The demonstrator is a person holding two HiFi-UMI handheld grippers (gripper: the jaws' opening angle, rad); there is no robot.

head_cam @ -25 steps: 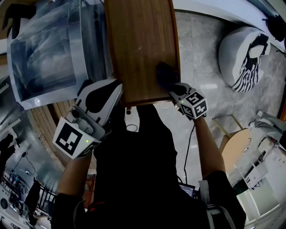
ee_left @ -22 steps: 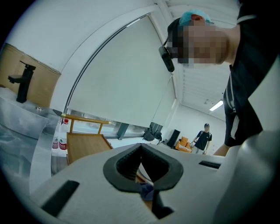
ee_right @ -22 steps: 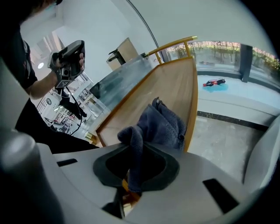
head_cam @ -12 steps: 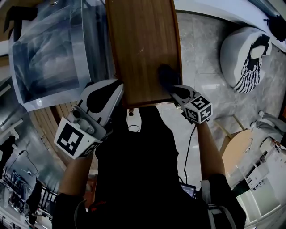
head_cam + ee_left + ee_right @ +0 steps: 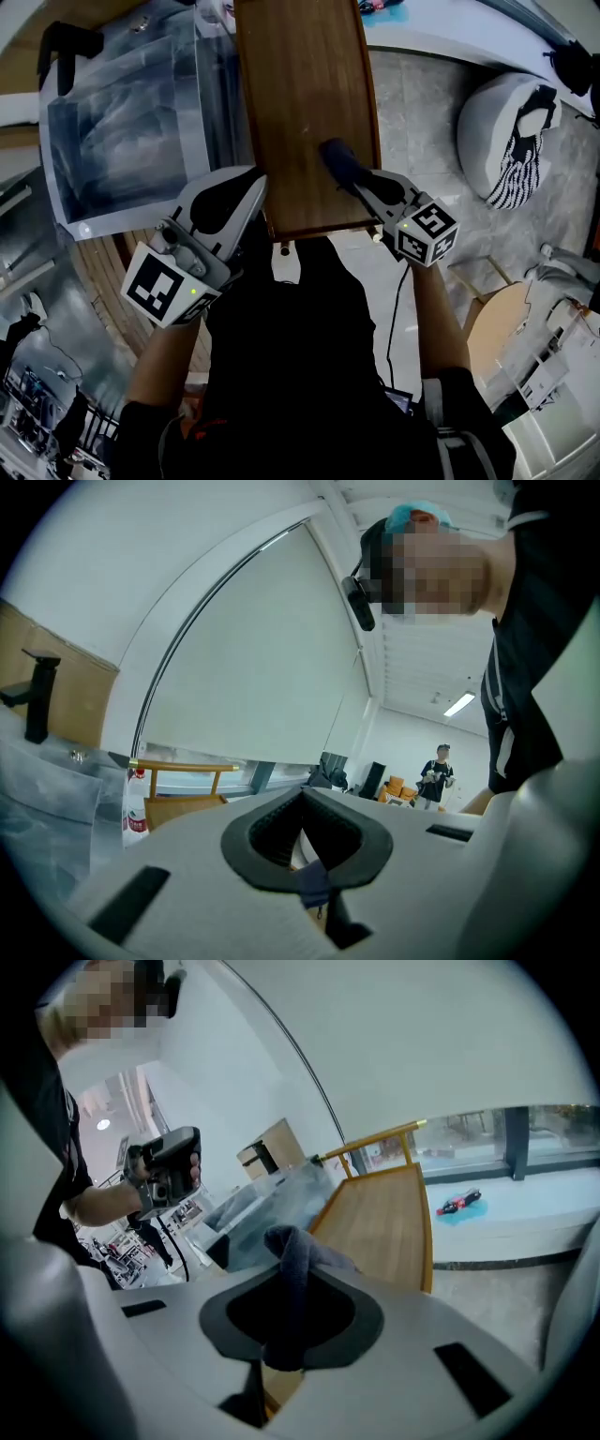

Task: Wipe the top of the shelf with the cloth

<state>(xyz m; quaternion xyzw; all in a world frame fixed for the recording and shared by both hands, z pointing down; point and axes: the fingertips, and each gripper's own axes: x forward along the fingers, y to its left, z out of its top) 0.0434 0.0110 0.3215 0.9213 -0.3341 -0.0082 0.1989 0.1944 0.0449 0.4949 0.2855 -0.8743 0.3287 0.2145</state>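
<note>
The brown wooden shelf top [image 5: 300,103] runs away from me in the head view. On its near right part lies a dark cloth [image 5: 336,159], and my right gripper [image 5: 351,180] is shut on it. In the right gripper view the cloth [image 5: 292,1260] sticks up bunched between the jaws of the right gripper [image 5: 284,1283], with the shelf top [image 5: 384,1218] beyond. My left gripper [image 5: 257,190] hangs at the shelf's near left corner, beside the edge. In its own view the left gripper [image 5: 302,797] is shut with nothing in it and points up and away from the shelf.
A clear plastic bin [image 5: 122,112] stands left of the shelf. On the floor to the right are a white beanbag [image 5: 506,117] with a striped cloth and a wooden stool [image 5: 492,305]. A red item on a blue patch [image 5: 461,1202] lies on the window ledge. A person [image 5: 438,775] stands far off.
My right gripper has drawn back a little toward the shelf's near edge and turned, dragging the cloth with it. The left gripper has hardly moved.
</note>
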